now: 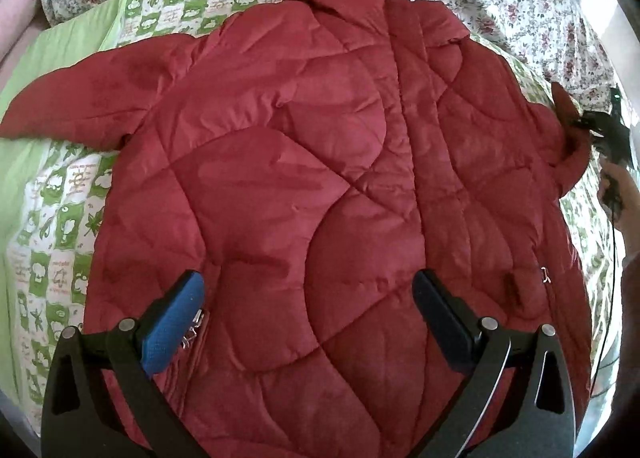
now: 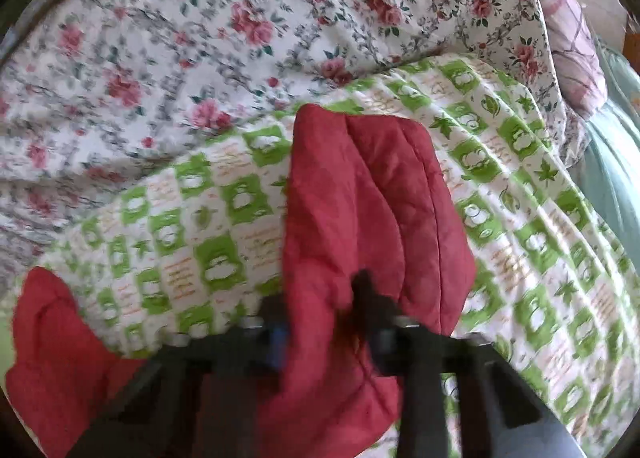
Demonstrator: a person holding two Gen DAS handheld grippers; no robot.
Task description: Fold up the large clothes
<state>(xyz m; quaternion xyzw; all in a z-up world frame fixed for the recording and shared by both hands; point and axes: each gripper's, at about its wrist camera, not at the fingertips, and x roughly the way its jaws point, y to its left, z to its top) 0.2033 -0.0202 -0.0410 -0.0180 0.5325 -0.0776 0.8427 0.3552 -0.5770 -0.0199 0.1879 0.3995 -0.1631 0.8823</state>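
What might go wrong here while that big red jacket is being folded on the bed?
1. The right gripper pinches only a bunched bit of sleeve; the puffy fabric may slip out mid-fold.
2. The left gripper hangs open over the jacket, holding nothing, so pulling the sleeve may drag the whole body askew.
3. The green quilt beneath looks rumpled and could bunch up too.

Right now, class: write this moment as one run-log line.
left gripper: open above jacket | right gripper: shut on sleeve, lifted | jacket spread on green quilt
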